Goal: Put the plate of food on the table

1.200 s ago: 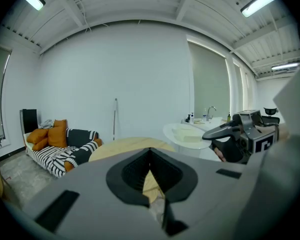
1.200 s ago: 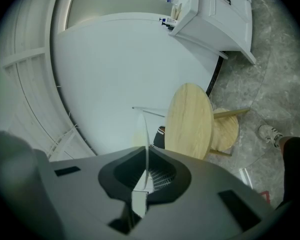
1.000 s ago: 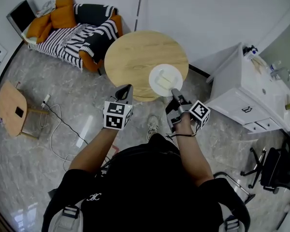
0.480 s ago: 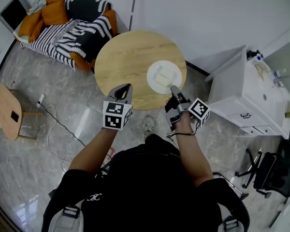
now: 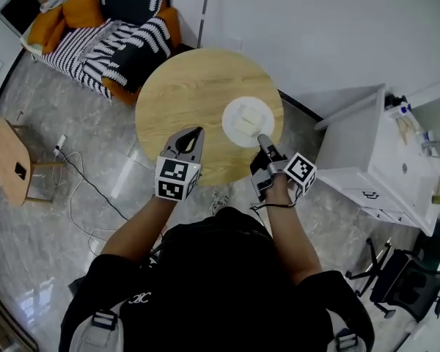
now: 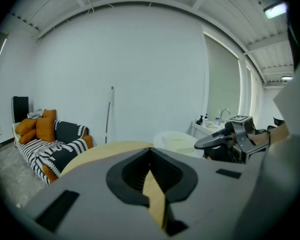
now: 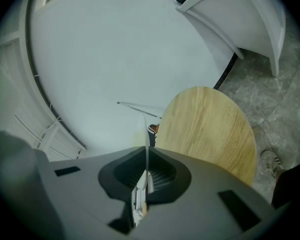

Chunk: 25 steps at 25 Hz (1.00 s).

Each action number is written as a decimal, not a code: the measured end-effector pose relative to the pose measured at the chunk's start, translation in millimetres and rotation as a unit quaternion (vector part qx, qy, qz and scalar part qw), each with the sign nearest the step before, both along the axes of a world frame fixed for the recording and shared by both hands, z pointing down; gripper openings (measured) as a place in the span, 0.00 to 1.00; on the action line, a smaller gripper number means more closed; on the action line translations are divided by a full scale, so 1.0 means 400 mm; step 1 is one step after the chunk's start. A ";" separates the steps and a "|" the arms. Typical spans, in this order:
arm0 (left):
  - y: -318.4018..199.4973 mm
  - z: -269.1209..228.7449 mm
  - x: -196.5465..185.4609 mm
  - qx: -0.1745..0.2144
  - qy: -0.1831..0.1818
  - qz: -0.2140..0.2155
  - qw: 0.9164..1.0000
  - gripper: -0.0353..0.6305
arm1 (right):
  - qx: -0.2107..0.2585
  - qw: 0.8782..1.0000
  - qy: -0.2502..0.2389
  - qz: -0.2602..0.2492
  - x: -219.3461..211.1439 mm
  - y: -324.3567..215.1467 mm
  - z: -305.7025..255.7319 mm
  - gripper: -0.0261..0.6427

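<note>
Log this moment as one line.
right gripper shut on plate of food | held over round table | left gripper shut, empty

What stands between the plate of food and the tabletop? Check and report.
Nothing visible does. The round white plate of pale food, gripped at its rim by the right tongs, is over the round wooden table, and no object shows on the wood around it. The left tongs are aside.

Round wooden table (image 5: 191,101) directly ahead of you, standing on grey marble floor (image 5: 73,226). White plate of food (image 5: 248,121) over table's right part, near its edge toward you; contact with top not determinable. On same floor: striped sofa (image 5: 110,46) beyond table's far-left edge, small side table (image 5: 13,169) and cable (image 5: 79,189) at left, white cabinet (image 5: 363,156) at right.
</note>
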<state>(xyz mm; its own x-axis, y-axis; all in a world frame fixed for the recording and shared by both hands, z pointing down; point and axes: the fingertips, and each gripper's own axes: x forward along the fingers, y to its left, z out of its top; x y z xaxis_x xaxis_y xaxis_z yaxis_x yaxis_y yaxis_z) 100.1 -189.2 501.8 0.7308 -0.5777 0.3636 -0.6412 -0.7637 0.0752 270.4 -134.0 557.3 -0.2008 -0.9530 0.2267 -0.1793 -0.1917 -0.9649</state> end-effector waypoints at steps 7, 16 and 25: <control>-0.087 -0.005 0.036 0.000 -0.013 -0.016 1.000 0.06 | -0.007 1.000 -0.001 -0.025 0.035 -0.085 0.033 0.06; -0.115 0.015 -0.003 -0.017 -0.019 -0.048 0.999 0.06 | -0.023 0.997 -0.009 -0.067 0.001 -0.144 0.070 0.06; -0.135 0.023 -0.046 -0.025 -0.012 -0.056 0.998 0.06 | -0.015 0.996 -0.010 -0.085 -0.051 -0.182 0.107 0.06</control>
<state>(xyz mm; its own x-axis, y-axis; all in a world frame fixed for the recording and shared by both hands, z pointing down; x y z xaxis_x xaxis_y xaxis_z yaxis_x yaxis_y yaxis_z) 81.5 -243.1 511.2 0.6538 -0.6357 0.4103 -0.7239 -0.6833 0.0949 250.2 -206.7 600.3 -0.3628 -0.8980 0.2489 -0.1914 -0.1896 -0.9630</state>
